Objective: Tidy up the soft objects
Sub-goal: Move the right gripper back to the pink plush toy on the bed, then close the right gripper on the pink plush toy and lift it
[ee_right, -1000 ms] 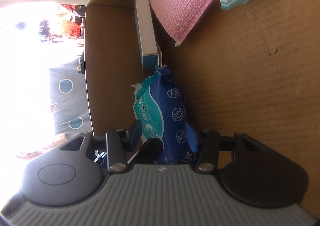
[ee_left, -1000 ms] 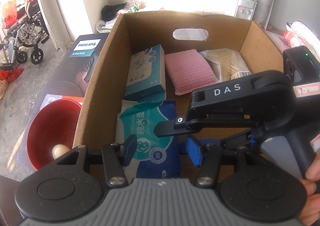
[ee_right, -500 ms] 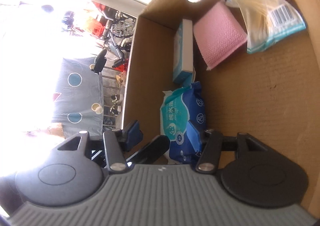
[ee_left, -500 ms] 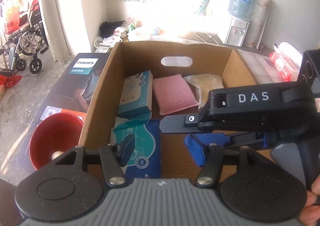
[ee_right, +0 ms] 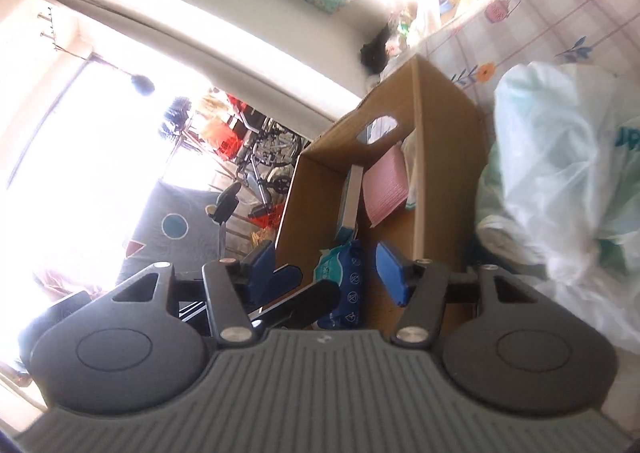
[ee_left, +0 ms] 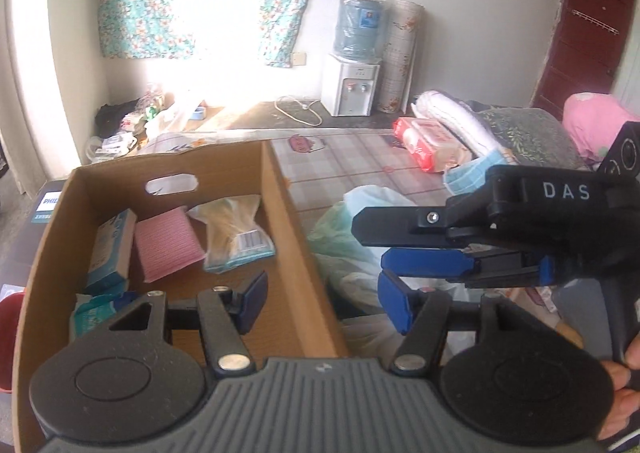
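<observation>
Though crumpled, pale translucent plastic bag.

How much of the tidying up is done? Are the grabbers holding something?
Done: wet wipes pack, pink cloth, small box and tissue packet lie in the cardboard box. Both grippers, left and right, hold nothing. Left: plastic bags and red packs outside.

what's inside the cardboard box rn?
Cardboard box holds a teal carton, pink cloth, clear packet and wet-wipes pack. The near floor is hidden by the left gripper.
</observation>
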`<state>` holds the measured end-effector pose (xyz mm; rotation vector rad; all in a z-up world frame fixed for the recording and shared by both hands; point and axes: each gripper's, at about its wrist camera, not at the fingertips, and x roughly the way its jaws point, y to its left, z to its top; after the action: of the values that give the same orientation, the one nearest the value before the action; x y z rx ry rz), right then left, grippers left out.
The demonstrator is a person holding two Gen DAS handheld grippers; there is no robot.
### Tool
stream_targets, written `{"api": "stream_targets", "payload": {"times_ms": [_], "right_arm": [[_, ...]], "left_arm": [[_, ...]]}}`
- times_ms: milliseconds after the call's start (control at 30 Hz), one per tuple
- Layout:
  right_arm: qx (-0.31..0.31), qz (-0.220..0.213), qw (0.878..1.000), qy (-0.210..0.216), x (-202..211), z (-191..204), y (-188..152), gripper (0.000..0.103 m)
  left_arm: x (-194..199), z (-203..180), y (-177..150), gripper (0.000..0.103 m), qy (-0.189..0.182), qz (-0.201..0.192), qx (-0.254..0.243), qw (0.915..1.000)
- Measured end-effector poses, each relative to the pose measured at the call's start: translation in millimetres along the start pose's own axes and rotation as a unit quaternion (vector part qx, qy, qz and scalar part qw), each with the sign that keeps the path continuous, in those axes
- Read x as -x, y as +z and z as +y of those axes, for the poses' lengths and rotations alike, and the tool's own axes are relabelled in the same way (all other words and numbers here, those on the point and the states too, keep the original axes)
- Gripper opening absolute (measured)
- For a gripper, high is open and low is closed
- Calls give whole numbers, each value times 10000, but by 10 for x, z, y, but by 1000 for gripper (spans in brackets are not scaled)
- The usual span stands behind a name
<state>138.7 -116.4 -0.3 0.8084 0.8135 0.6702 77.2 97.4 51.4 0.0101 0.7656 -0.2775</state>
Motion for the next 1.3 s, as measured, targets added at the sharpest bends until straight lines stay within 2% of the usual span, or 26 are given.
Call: {"api": "stream_targets", "payload": {"times_ms": [133,300,400,500,633,900,1100,1167,1300], "right_arm": [[39,-663,9972,-341,775,-292,144,66],[-47,-1474,9842,-976,1609,-762,337,70],[-165,-1746,9754,-1339,1948,-1063,488,71],[-151,-1751,9703,-1664,2094,-1343,676,73],[-130,-1583,9658,-2051,2042,-1688,949,76],[96,-1067,9553,-2754,1565,-2197,1453,76],[253,-690,9466,-3139,1286,-2488,1639,77],[272,-607,9473,-3133,1231,-2549,1656,76],[282,-606,9501,-3048,1240,-2534,1632,70]], "left_arm": [[-173,-570,78,62,-446,-114,-303,9985],[-452,-1224,132,62,-872,-375,-577,9938],[-663,-1577,154,62,-1055,-428,-732,9908],[-927,-1920,191,62,-1073,-429,-914,9891],[-1300,-2154,284,58,-1161,-230,-884,9890],[-1982,-2397,443,45,-1075,202,-841,9904],[-2379,-2335,382,38,-832,763,-646,9915],[-2384,-2286,369,37,-713,685,-659,9929],[-2384,-2179,397,37,-723,731,-527,9933]]}}
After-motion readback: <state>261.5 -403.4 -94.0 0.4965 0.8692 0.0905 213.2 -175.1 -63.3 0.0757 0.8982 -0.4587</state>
